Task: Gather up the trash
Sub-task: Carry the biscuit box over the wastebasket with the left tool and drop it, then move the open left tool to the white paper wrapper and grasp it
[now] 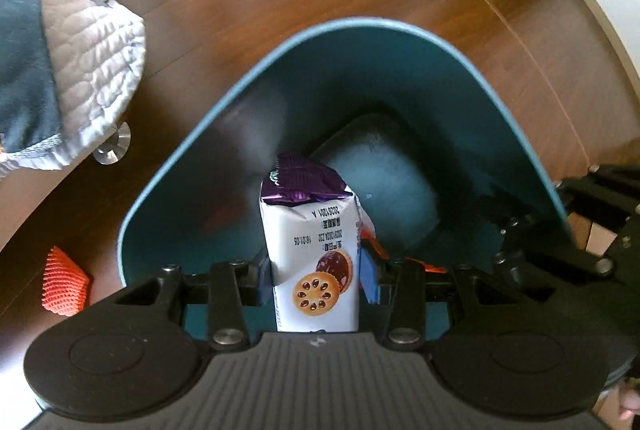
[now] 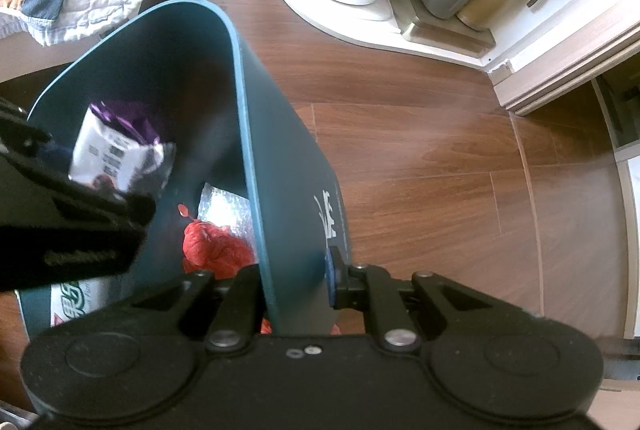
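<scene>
Your left gripper is pinching a biscuit packet over the teal bin. Your right gripper is clamping the bin's wall; keep steadying, releasing centrally.

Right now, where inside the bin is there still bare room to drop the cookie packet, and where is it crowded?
In the left wrist view the bare floor of the teal bin lies right of the cookie packet, toward the far wall. In the right wrist view, red trash and a silvery wrapper crowd the side by the right claw.
</scene>
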`<state>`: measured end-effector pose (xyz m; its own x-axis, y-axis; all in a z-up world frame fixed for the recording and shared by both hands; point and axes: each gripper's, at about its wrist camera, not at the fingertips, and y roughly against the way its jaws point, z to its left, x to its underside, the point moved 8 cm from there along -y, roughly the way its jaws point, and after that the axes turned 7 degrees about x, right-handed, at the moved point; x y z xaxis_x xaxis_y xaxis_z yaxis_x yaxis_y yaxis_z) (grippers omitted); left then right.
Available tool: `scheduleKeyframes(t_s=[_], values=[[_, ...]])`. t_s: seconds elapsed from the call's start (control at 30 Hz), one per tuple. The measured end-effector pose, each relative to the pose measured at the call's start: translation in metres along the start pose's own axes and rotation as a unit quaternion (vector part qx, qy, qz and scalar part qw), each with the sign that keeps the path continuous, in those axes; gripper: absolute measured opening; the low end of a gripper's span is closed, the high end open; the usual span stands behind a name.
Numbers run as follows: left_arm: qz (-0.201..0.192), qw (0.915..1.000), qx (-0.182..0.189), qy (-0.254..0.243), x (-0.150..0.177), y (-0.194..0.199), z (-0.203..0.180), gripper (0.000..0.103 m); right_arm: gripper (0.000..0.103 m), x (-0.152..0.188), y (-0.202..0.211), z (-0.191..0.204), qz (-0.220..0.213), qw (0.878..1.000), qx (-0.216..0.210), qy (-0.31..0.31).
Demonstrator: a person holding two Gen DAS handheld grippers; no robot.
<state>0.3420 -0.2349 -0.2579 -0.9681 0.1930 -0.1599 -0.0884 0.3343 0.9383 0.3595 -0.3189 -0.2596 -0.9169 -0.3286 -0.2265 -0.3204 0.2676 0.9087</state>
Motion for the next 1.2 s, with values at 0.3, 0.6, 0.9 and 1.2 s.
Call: scheduleKeyframes(t_s=[0.3, 0.6, 0.9, 1.2], values=[[0.000, 0.9998, 0.014, -0.016, 0.011, -0.001, -0.010, 0.054, 0.013, 0.000, 0.001, -0.001, -0.002, 1.000, -0.005, 0.003], [-0.012, 0.9990, 0.040, -0.017, 0.026, 0.030, 0.005, 0.062, 0.013, 0.000, -0.002, -0.001, 0.002, 1.000, -0.004, 0.000], [-0.077, 0.9970, 0.010, -0.010, 0.051, 0.096, 0.063, 0.073, 0.013, -0.001, -0.005, -0.004, 0.005, 1.000, -0.005, -0.007], [-0.041, 0.9936, -0.049, 0.093, 0.089, 0.063, 0.161, 0.080, 0.012, 0.000, -0.007, -0.005, 0.010, 1.000, -0.001, -0.009]])
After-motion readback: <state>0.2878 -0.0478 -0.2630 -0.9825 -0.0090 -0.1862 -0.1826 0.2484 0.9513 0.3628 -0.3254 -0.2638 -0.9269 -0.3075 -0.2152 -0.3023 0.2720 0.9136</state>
